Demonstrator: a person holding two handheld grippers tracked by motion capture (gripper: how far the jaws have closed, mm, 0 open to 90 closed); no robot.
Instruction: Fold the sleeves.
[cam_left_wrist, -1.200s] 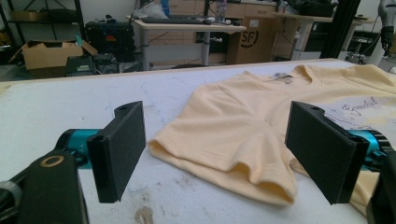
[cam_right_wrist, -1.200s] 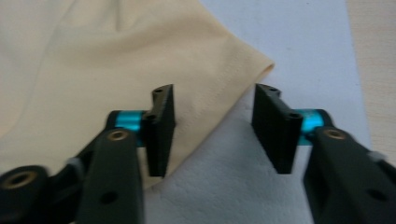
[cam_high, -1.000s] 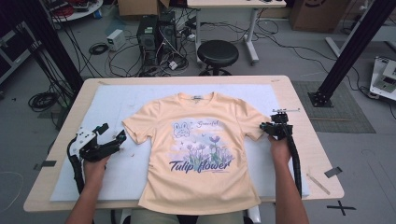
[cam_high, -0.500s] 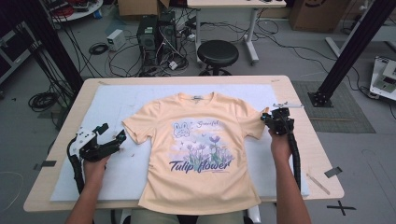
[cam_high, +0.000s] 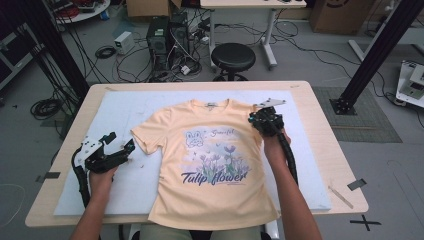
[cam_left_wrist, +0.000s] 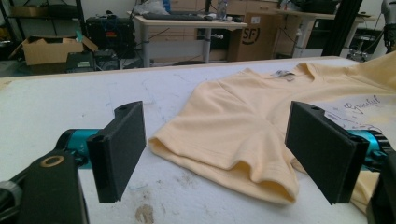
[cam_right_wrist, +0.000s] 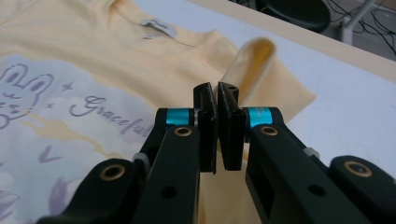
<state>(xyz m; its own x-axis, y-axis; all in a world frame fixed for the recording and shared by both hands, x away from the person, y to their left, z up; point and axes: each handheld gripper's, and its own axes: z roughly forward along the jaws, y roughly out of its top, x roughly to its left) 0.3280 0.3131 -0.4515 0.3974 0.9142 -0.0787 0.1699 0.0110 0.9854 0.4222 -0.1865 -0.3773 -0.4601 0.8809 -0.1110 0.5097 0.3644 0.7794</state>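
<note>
A peach T-shirt (cam_high: 210, 165) with a "Tulip flower" print lies front up on the white mat (cam_high: 120, 107). My right gripper (cam_high: 260, 120) hovers over the shirt's right shoulder, shut on the right sleeve. In the right gripper view the jaws (cam_right_wrist: 217, 88) meet on the fabric and the sleeve (cam_right_wrist: 257, 60) stands up behind them in a fold. My left gripper (cam_high: 121, 141) rests on the mat beside the left sleeve (cam_high: 147, 137). Its pads are spread wide on either side of the sleeve's hem (cam_left_wrist: 224, 154) without touching it.
The mat covers most of a wooden table (cam_high: 330, 130). A strip of tape (cam_high: 356, 184) and a thin stick lie near the front right corner. Beyond the far edge stand a black stool (cam_high: 232, 55), computer towers (cam_high: 167, 37) and loose cables.
My right gripper has risen and moved left from the shirt's right edge to over its shoulder, drawing the sleeve with it. The left gripper has stayed put.
</note>
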